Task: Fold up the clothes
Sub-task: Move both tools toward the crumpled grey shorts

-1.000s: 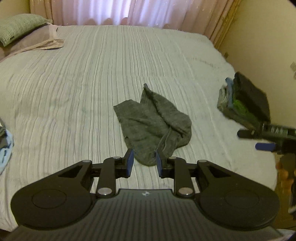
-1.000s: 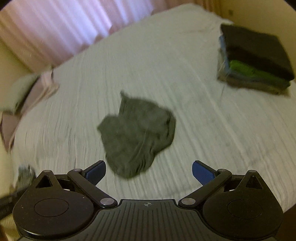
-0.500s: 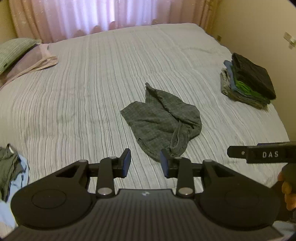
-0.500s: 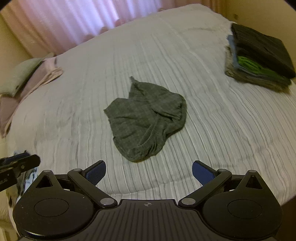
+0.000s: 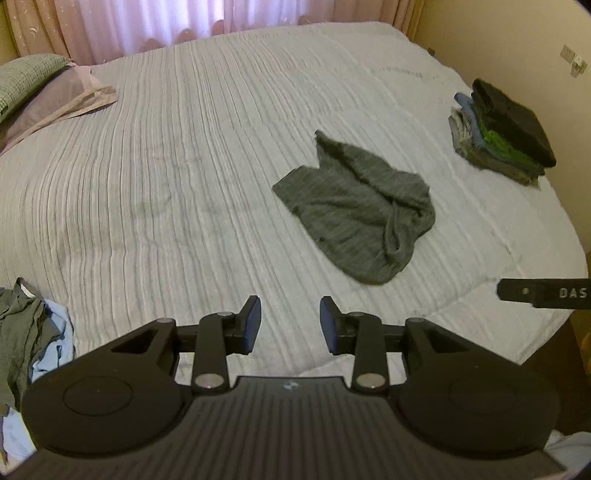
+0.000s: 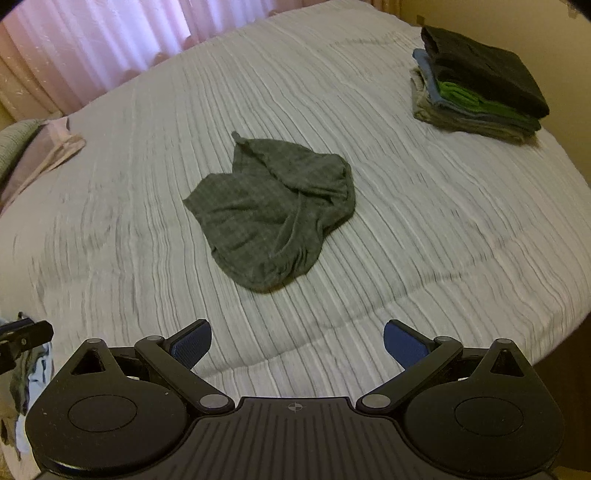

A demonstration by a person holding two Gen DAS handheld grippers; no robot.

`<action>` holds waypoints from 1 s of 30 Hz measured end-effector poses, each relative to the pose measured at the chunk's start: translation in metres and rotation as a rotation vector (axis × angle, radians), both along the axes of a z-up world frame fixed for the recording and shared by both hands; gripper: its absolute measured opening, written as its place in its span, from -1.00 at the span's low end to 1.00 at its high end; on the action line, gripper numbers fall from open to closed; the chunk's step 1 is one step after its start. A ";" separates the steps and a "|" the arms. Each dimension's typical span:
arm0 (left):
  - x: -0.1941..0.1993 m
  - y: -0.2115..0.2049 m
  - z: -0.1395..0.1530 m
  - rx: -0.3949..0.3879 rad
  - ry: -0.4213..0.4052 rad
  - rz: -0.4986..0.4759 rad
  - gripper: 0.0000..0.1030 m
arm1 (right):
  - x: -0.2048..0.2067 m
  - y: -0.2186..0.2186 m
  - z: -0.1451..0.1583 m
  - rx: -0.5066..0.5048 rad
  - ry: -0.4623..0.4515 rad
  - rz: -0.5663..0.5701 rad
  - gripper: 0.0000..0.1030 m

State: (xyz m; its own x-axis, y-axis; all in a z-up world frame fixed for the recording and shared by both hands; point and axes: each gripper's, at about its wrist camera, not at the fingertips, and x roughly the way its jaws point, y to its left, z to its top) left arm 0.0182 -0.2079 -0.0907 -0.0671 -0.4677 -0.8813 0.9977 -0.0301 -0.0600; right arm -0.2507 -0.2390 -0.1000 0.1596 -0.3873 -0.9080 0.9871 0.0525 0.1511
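The grey garment point(image 5: 356, 210) lies crumpled on the bedspread point(image 5: 166, 184), ahead of both tools and touched by neither. From the left gripper point(image 5: 290, 325) it sits ahead and to the right; from the right gripper point(image 6: 297, 345) it sits ahead and slightly to the left. The left gripper's jaws stand partly apart with only bedspread showing between them. The right gripper's jaws are spread wide, likewise with nothing in them.

Likely faults from this state:
- The garment is bunched, with a rolled band on its near right side and a pointed tip at the far end. A pinch taken on the roll would probably gather several layers at once, and the piece would then lift as a lump rather than spread flat.
- The bedspread is soft and ribbed — a pinch driven too deep could catch the cover along with the garment and drag both.
- The two tools approach the same small piece; the right gripper's finger already shows at the right edge of the left wrist view, so they may crowd each other.

Surface and room: a wide bed with a pale striped cover. A folded stack point(image 6: 480, 85) rests far right of the tools; an unfolded heap point(image 5: 26, 332) lies close on the left. Pillows point(image 5: 33, 88) sit far left, pink curtains point(image 5: 184, 18) beyond, a yellow wall to the right.
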 end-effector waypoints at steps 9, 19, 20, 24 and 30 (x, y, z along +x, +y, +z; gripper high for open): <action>0.005 -0.010 -0.007 -0.001 0.011 -0.056 -0.40 | 0.005 0.010 -0.001 -0.014 0.035 -0.039 0.99; -0.011 -0.027 -0.015 0.031 -0.001 -0.088 -0.39 | -0.009 -0.005 -0.010 0.005 0.029 -0.068 0.99; -0.013 -0.028 -0.016 0.035 0.000 -0.093 -0.39 | -0.011 -0.007 -0.011 0.004 0.028 -0.072 0.99; -0.018 -0.031 -0.023 0.047 0.007 -0.104 -0.37 | -0.016 -0.012 -0.021 -0.012 0.020 -0.086 0.99; -0.013 -0.039 -0.046 0.107 -0.012 -0.080 -0.37 | -0.020 -0.023 -0.054 -0.020 -0.005 -0.135 0.69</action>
State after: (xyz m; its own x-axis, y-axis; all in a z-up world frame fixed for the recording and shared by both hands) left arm 0.0052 -0.2466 -0.1370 -0.0900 -0.3641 -0.9270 0.9931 -0.1036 -0.0557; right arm -0.2710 -0.2624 -0.1540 0.1094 -0.4239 -0.8991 0.9847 -0.0774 0.1563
